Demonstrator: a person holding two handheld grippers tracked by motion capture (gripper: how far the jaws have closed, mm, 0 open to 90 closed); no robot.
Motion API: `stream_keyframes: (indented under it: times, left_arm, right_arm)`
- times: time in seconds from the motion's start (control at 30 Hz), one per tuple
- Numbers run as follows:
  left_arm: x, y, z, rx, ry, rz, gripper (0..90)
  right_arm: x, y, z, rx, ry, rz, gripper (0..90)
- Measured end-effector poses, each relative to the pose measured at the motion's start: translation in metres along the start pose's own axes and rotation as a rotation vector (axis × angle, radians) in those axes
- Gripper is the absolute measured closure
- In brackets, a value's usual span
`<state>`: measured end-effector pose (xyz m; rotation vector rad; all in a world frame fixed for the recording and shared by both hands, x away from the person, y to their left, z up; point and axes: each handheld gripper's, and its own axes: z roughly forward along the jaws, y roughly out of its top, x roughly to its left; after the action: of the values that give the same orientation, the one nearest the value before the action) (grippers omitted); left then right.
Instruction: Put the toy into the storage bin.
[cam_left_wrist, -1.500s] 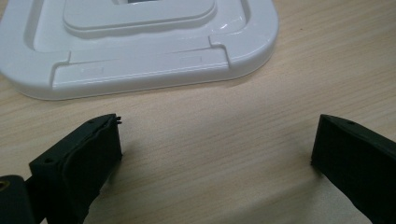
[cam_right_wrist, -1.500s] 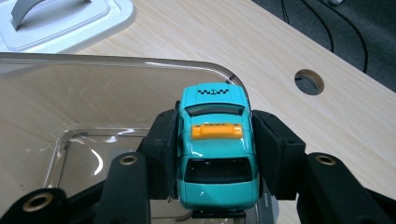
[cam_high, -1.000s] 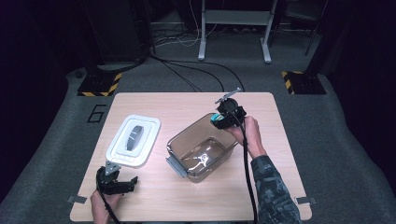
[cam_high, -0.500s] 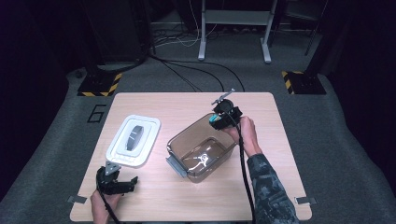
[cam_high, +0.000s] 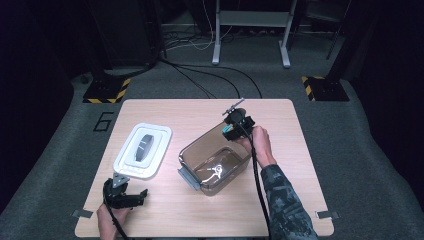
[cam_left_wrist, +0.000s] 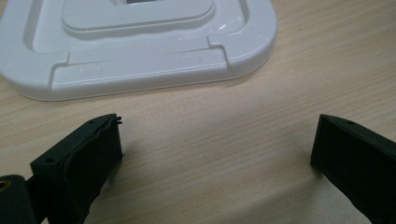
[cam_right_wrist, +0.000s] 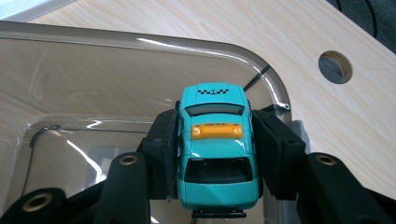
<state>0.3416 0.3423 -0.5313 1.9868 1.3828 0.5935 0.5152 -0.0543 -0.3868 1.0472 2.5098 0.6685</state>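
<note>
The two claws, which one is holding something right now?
The right claw, clamped on a teal toy taxi above the clear bin; the left claw gapes empty.

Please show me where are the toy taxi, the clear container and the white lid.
toy taxi (cam_right_wrist: 217, 149): right gripper view, on its teal roof behind the orange sign.
clear container (cam_high: 188, 156): high view, on its left wall.
white lid (cam_high: 157, 150): high view, on its flat right border.
</note>
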Motion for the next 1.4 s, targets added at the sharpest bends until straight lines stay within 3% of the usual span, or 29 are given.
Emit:
stream_keyframes:
  times: [1.13,1.4]
  left_arm:
    - [0.000,0.000,0.000,0.006,-0.002,0.002,1.3]
    - [0.000,0.000,0.000,0.000,-0.001,0.002,1.6]
  right_arm:
    - [0.017,0.004,0.023,0.077,-0.026,-0.020,51.7]
    - [0.024,0.006,0.016,0.063,-0.090,-0.047,30.6]
